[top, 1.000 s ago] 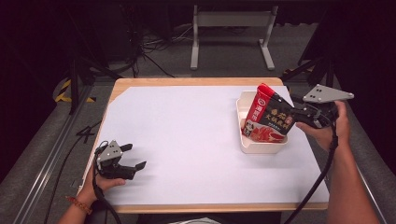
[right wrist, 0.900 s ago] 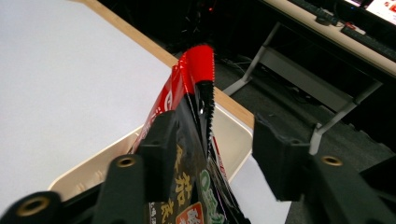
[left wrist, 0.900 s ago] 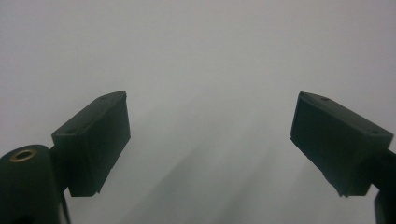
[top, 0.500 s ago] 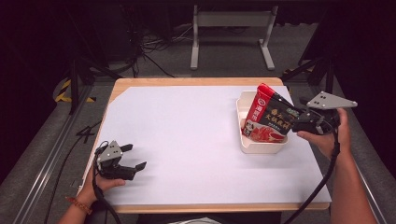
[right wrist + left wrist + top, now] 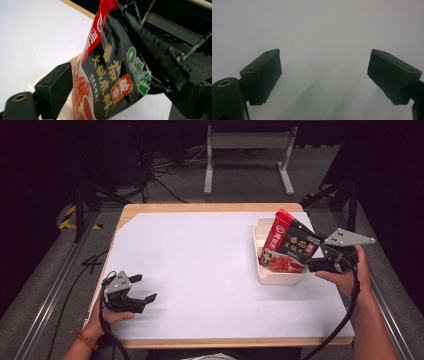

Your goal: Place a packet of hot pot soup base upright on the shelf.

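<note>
A red and black food packet [image 5: 287, 245] stands tilted in a cream tray [image 5: 280, 277] at the right of the table. My right gripper [image 5: 315, 259] is at the packet's right edge, and a hand holds it from the right. In the right gripper view the packet [image 5: 112, 75] lies between the two wide-spread jaws of that gripper [image 5: 125, 82], which is open. My left gripper [image 5: 145, 287] rests near the table's front left corner, open. Its own view has bare white sheet between the jaws of the left gripper [image 5: 324, 60].
A white sheet [image 5: 200, 270] covers most of the wooden table [image 5: 200, 207]. A metal stand [image 5: 247, 150] and cables lie on the dark floor behind the table. Black cables trail from both grippers toward the front edge.
My right gripper has drifted a little right and toward the person. The packet stays leaning in the tray. The left gripper has not moved.
</note>
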